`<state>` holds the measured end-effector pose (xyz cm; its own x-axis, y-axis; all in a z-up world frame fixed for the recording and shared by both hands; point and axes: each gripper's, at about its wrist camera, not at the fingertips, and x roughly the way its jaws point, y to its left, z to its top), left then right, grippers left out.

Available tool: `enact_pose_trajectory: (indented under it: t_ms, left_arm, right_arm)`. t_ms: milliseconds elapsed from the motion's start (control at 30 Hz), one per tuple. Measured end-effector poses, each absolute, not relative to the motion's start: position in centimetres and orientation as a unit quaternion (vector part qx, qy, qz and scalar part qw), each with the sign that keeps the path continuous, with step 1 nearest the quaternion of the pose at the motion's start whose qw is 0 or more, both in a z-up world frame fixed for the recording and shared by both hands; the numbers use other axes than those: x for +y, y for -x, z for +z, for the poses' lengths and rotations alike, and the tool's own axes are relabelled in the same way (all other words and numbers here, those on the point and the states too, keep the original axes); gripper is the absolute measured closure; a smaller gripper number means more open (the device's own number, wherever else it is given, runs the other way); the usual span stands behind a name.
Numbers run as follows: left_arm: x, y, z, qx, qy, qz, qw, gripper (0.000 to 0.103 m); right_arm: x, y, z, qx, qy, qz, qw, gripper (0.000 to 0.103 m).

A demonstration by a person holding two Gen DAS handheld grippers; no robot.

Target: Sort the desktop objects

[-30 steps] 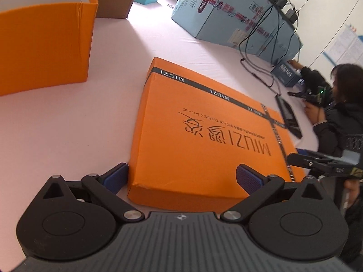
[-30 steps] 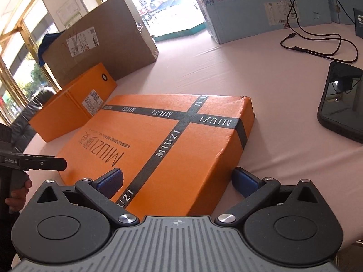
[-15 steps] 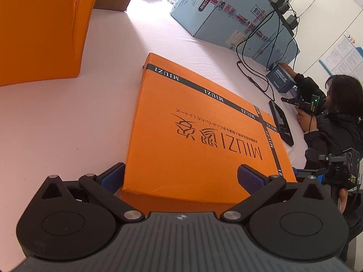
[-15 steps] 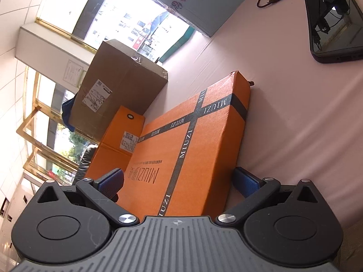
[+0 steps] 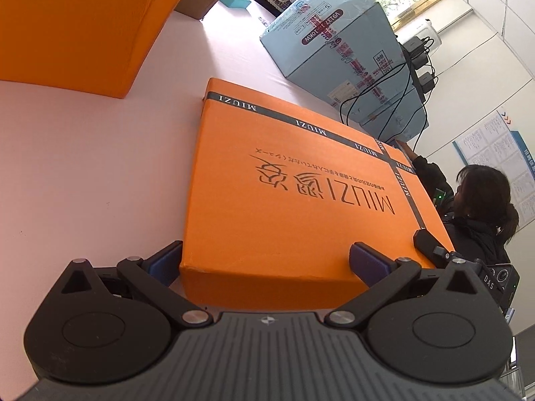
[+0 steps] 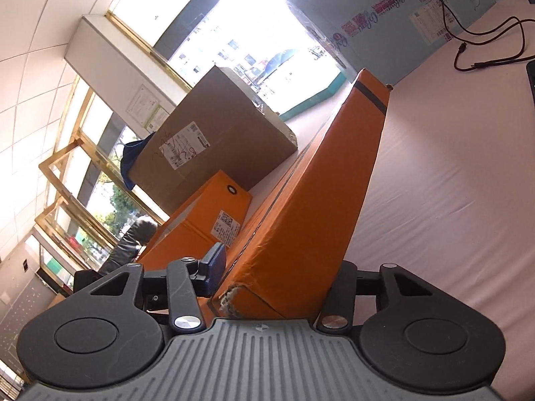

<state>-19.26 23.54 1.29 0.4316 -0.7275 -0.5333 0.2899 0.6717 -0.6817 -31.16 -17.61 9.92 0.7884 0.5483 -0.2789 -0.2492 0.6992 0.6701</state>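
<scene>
Flat box (image 5: 294, 197) is the item in hand. Both grippers are at its near end, and it is mid-lift, judging by the tilt.

Left gripper (image 5: 267, 260): jaws spread wide, straddling the near edge. One blue pad (image 5: 165, 262) sits just beside the box's left side, the other lies over the top face near the right corner. Can't confirm either pad presses, so it reads as open around the box, not a clamp.

Right gripper (image 6: 281, 267): jaws across the box's thin side at a scuffed, torn corner. Left pad (image 6: 214, 262) is close to the top face; the right pad is hidden behind the box. Looks like a pinch on the thickness, but contact isn't visible, so can't tell for sure.

Box position: in the right view the flat box (image 6: 321, 200) appears tipped up on its long edge, though that camera is rolled too. The far end looks to be on or close to the pink counter (image 5: 83, 167). Can't tell if the near end is clear of it.

Open orange bin (image 5: 77, 23) stands far left and is a likely destination, a guess only. Small orange box (image 6: 200, 220), brown carton (image 6: 214, 140) and blue carton (image 5: 337, 43) all stand on the counter.

Progress: early. Nothing looks sorted; the box is picked or nearly so, and carry and placement remain.
</scene>
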Motion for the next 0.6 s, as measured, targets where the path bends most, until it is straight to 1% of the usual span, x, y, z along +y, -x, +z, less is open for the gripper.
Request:
enact_pose_trajectory:
  t_ms: [133, 233, 367, 500, 600]
  left_arm:
    - [24.7, 19.8, 2.4, 0.404, 0.28, -0.314, 0.812, 0.0]
    - [26.3, 20.8, 5.1, 0.352, 0.274, -0.316, 0.837, 0.0]
    - [29.2, 22.9, 9.8, 0.259, 0.26, -0.299, 0.881, 0.0]
    - [32.8, 23.9, 12.8, 0.195, 0.257, -0.25, 0.913, 0.0]
    - [35.5, 23.6, 13.7, 0.175, 0.26, -0.219, 0.924, 0.0]
  right_arm:
    - [-16.6, 30.6, 11.8, 0.196, -0.303, 0.265, 0.894, 0.063]
    - [-15.5, 30.0, 13.7, 0.16, -0.3, 0.299, 0.892, 0.064]
    - [-13.0, 29.0, 16.5, 0.108, -0.301, 0.351, 0.88, 0.066]
    - [-9.0, 26.5, 17.9, 0.095, -0.293, 0.409, 0.859, 0.067]
    - [-6.2, 23.8, 18.3, 0.096, -0.293, 0.439, 0.844, 0.068]
